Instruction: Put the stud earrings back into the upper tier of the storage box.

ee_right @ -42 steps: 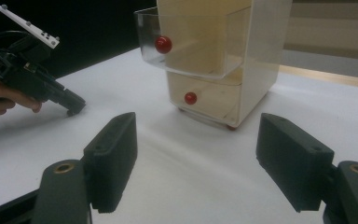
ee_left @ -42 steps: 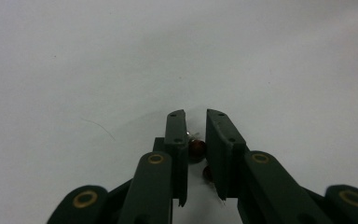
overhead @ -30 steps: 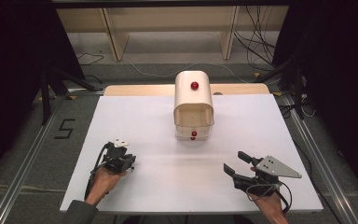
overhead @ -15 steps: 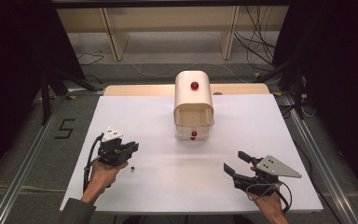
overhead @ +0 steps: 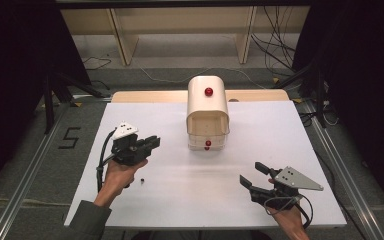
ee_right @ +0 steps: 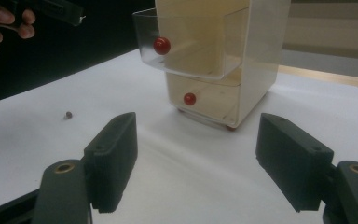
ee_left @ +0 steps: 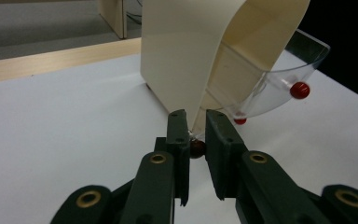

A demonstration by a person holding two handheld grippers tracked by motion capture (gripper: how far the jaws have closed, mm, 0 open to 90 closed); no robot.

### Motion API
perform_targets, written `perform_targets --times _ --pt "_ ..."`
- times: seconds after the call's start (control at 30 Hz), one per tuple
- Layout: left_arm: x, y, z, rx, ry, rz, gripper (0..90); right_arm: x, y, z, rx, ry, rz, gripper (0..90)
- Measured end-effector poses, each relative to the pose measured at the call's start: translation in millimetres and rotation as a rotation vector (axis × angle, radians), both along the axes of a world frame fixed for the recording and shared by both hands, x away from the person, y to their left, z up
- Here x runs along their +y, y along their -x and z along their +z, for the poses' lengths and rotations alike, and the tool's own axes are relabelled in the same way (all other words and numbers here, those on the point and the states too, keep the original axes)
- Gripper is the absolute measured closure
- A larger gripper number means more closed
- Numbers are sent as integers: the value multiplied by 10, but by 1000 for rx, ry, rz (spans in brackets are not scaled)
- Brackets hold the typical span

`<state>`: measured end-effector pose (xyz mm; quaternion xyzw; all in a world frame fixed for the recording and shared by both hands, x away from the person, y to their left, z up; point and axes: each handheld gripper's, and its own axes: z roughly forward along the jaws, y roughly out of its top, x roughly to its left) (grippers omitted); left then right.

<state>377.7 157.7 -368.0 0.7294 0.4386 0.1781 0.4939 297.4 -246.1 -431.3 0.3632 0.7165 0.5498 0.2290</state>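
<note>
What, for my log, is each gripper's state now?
Left gripper: closed on a small dark round bead.
Right gripper: open, empty.

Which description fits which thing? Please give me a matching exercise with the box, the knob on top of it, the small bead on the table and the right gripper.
Things:
1. box
2. knob on top of the box
3. bead
4. right gripper

Descriptions:
A. jaws wide apart
B. red
C. cream-coloured
D. small and dark, lying loose on the white table

Pairs: 1-C, 2-B, 3-D, 4-A
</note>
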Motion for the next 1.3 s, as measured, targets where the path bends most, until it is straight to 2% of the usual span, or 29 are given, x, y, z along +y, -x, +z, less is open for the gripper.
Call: perform_targets --times 0.4,0.8,1.17,1.3 --pt "-248 -86 158 -41 24 -44 794 4 7 6 1 4 4 298" --pt "-529 -206 273 -66 14 -82 794 4 9 7 0 1 7 298" --pt "-695 -307 292 -76 35 -98 794 6 8 5 5 0 11 298" --pt "-768 -340 271 -80 28 -107 793 1 2 2 5 0 12 298"
